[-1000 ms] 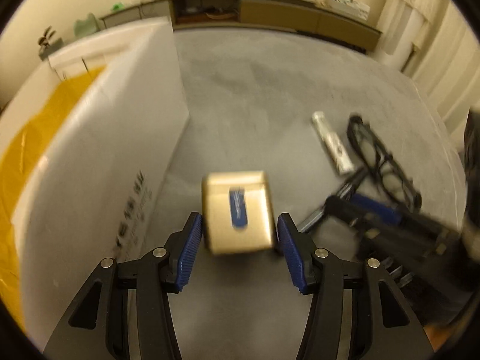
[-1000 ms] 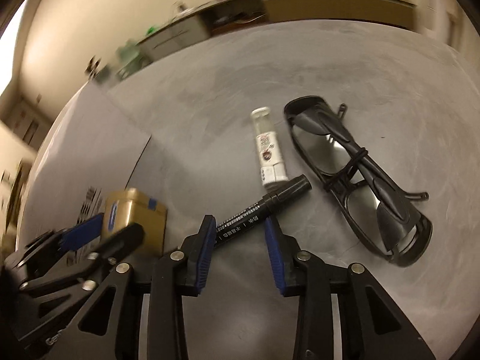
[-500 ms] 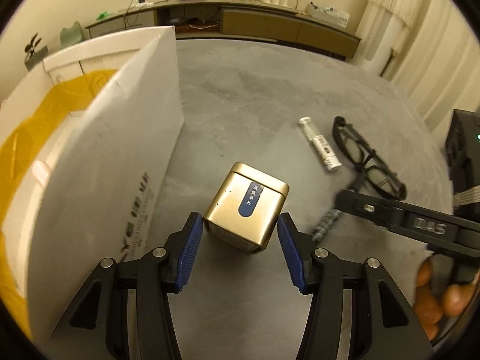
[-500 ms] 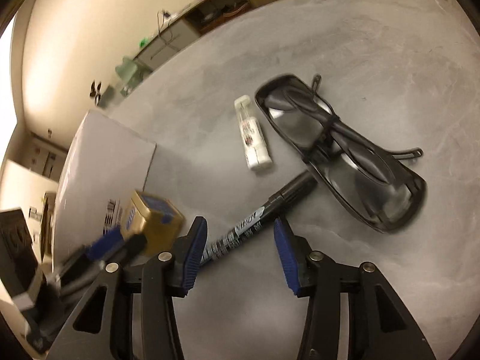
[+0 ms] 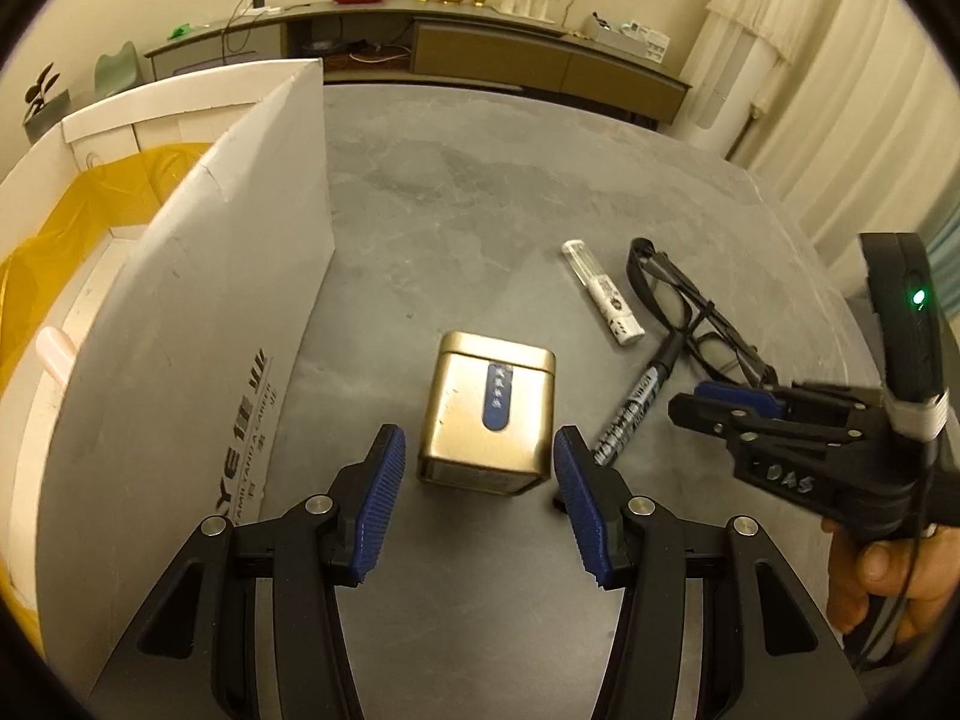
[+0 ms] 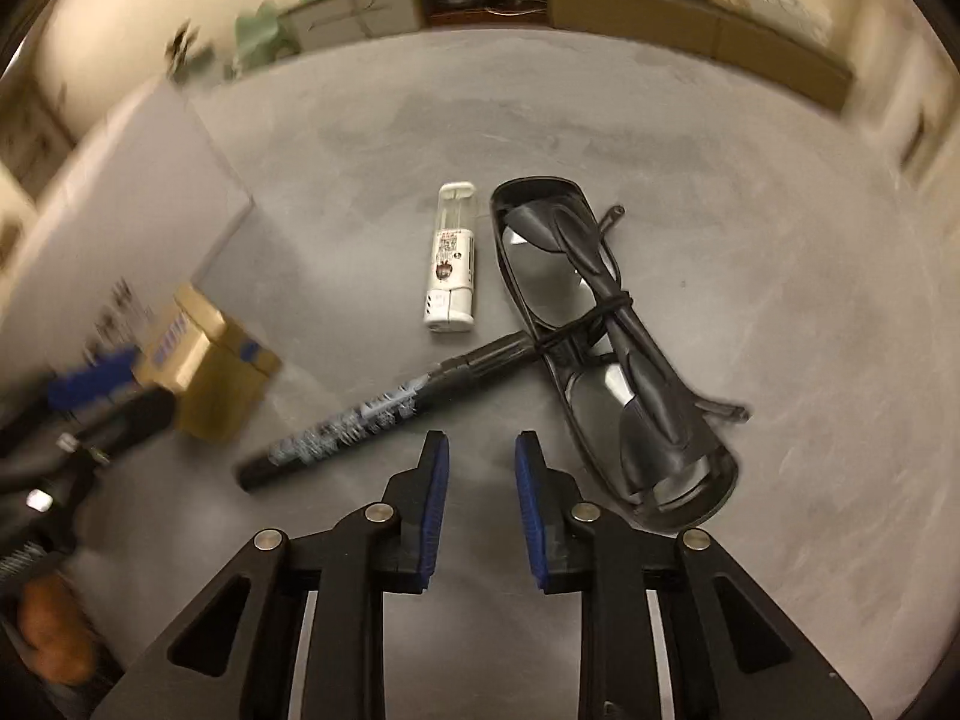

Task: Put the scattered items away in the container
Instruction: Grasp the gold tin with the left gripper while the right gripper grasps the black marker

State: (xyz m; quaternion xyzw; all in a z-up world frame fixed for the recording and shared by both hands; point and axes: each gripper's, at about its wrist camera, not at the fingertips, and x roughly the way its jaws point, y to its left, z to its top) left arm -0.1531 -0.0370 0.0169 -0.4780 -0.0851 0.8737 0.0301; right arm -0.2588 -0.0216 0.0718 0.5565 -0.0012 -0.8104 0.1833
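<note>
Since the earlier frames the marker has slipped out from between the right tool's blue pads and now lies free on the grey table, ahead and to the left of that tool; the right tool has just been narrowing its jaws, which stand a small gap apart with only bare table between them; in the left wrist view the same tool hangs low over the table, just beside the marker, a hand gripping its handle. The gold tin now sits square on the table between the left tool's pads rather than tilted; the left tool stands wide apart around the tin's near end, a sliver of space showing on either side, so nothing is gripped. The white box, the container, stands open at the left, yellow film lining its inside, its near wall just beside the tin. The small white tube lies beyond the marker; the black glasses lie folded to its right, the marker's cap touching their frame; right wrist view is blurred at the left.
</note>
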